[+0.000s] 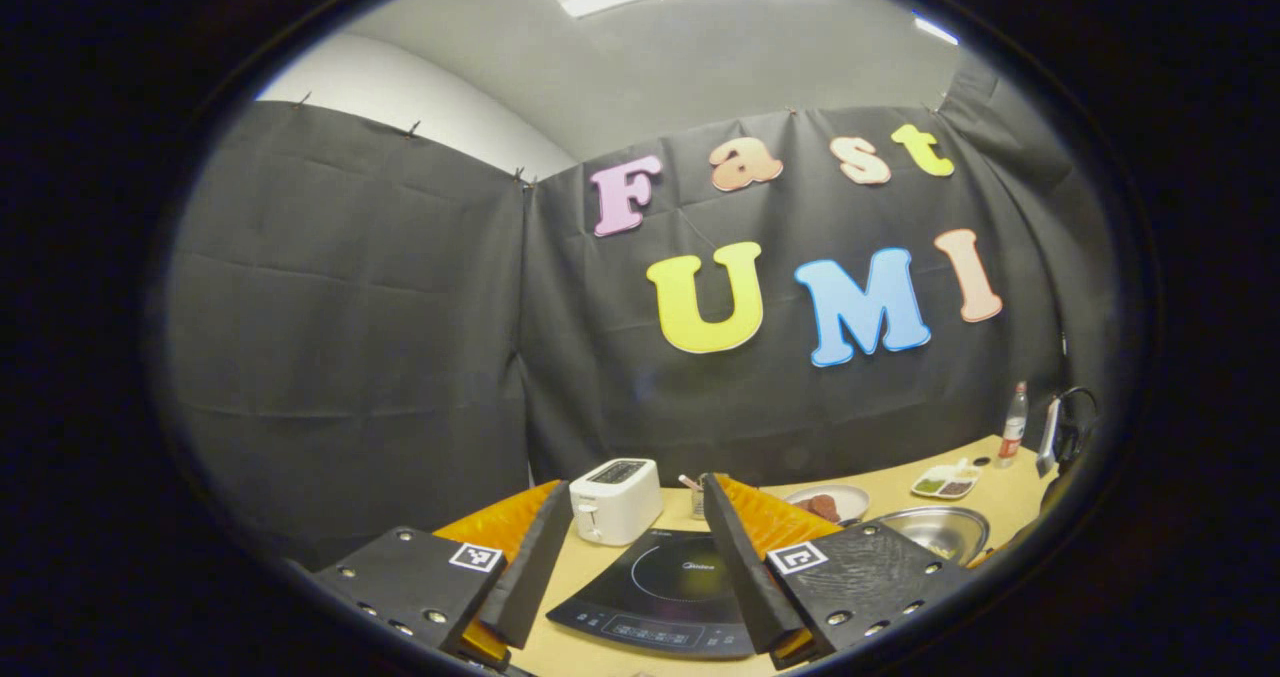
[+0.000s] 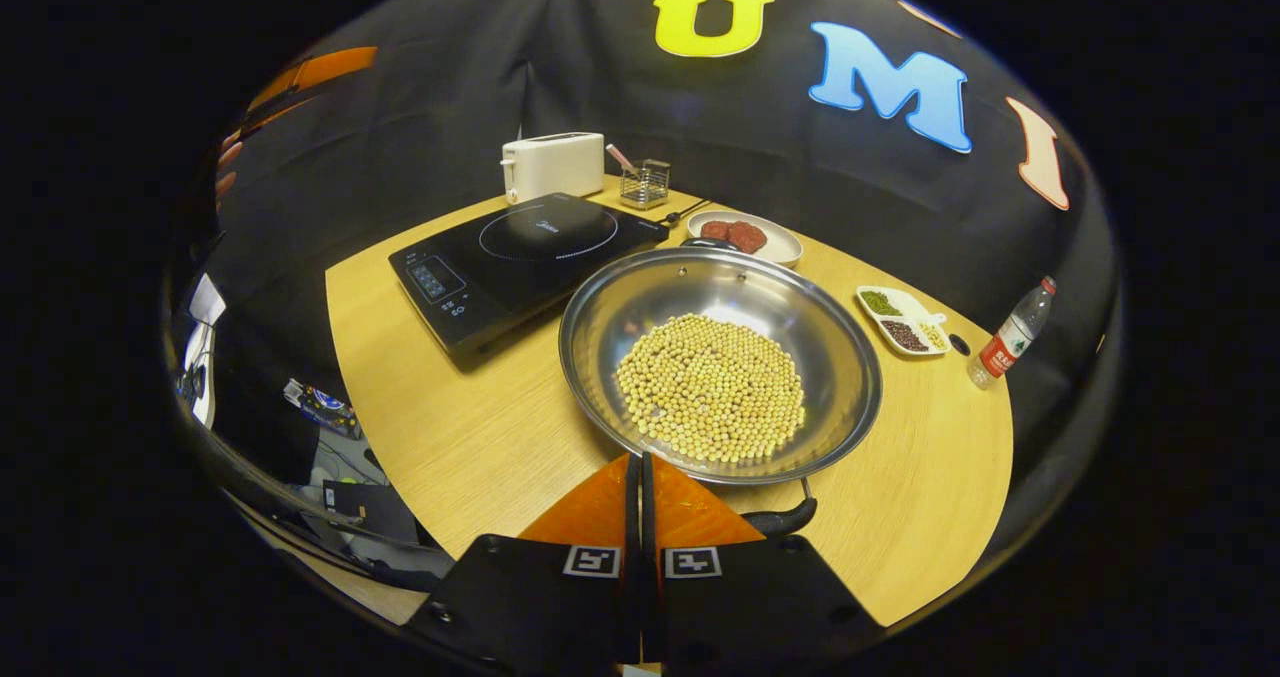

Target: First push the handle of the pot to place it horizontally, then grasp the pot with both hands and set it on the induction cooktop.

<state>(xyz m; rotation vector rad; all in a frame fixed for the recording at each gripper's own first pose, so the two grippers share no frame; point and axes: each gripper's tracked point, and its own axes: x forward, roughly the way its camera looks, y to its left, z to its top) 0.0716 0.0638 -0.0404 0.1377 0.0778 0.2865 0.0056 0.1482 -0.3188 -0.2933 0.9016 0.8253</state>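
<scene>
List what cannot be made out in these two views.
- Right gripper view: the dark handle of the round steel pot of pale beans is partly hidden behind the right gripper.
- Left gripper view: that pot is cut off by the left gripper.
- Right gripper view: the black induction cooktop panel is too small to read.

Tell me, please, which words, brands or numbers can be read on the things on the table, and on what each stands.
No text reads clearly.
induction cooktop: a small brand mark by the ring and markings on its panel, too small to read.
bottle: print on its red label, too blurred to read.
</scene>
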